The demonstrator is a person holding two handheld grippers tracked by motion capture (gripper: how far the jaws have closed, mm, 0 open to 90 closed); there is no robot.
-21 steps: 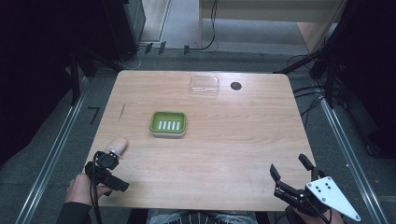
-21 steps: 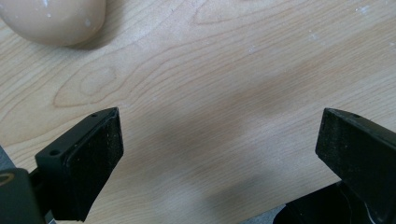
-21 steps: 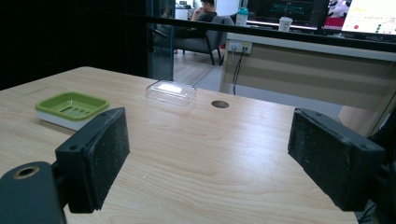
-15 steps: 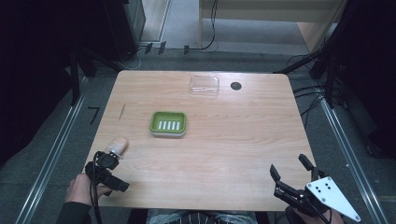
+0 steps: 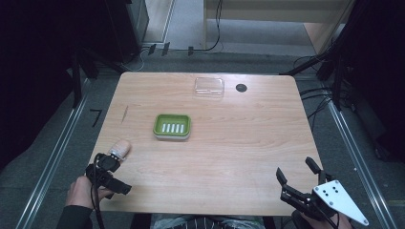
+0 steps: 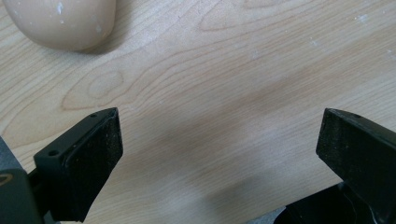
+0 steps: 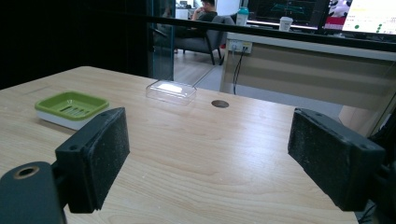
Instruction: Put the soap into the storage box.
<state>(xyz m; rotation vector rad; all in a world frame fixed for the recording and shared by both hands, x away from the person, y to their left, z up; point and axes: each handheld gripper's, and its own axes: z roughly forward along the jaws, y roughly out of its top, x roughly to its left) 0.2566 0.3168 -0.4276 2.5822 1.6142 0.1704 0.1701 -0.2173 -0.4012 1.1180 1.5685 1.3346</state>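
Counting one soap dish (image 5: 172,126), two claws

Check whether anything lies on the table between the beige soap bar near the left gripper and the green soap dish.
Nothing visible does. The soap bar lies just beyond the left gripper, and only bare table separates it from the green soap dish. The clear plastic lid sits farther back, off that line.

Black jaws wide apart, green soap dish (image 7: 71,108), clear lid (image 7: 171,91), wooden table (image 7: 201,154)
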